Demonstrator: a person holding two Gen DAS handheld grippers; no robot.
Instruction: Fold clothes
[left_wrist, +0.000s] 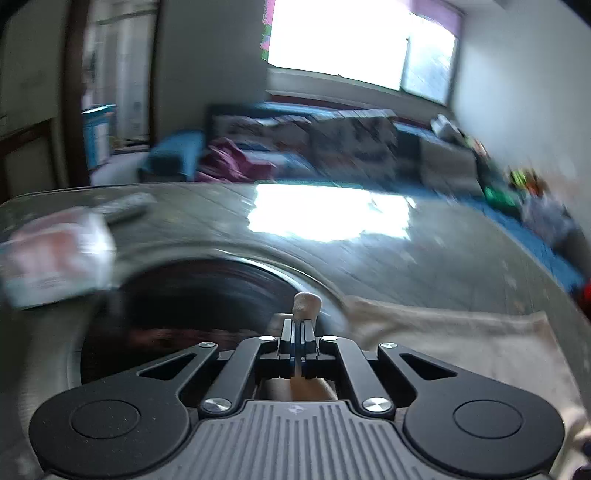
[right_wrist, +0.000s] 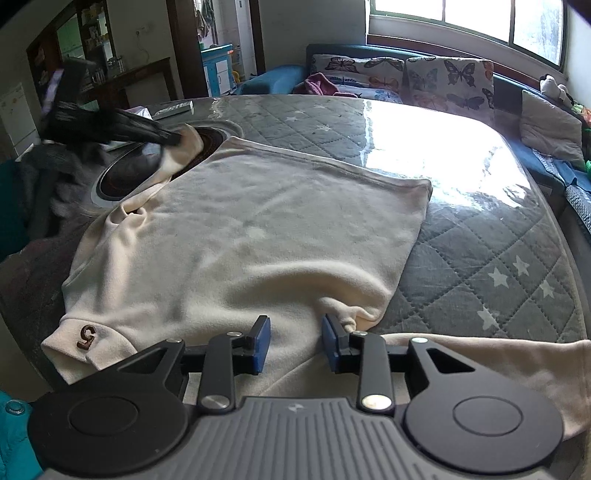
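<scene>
A cream sweatshirt (right_wrist: 243, 229) lies spread on the quilted grey table (right_wrist: 480, 251), with a brown "5" patch (right_wrist: 86, 336) on a cuff at the near left. My left gripper (left_wrist: 298, 325) is shut on a fold of the cream sleeve (left_wrist: 306, 302) above the dark round hob (left_wrist: 192, 295); in the right wrist view it (right_wrist: 173, 138) shows blurred at the far left, lifting that sleeve end. More of the shirt (left_wrist: 461, 347) lies to its right. My right gripper (right_wrist: 295, 343) is open just above the shirt's near edge, touching nothing.
A round inset hob (right_wrist: 129, 173) sits at the table's left. A remote (right_wrist: 173, 108) and a packet (left_wrist: 55, 254) lie at the far left. A sofa with butterfly cushions (right_wrist: 406, 77) stands behind the table. A dark garment (right_wrist: 44, 184) hangs at the left edge.
</scene>
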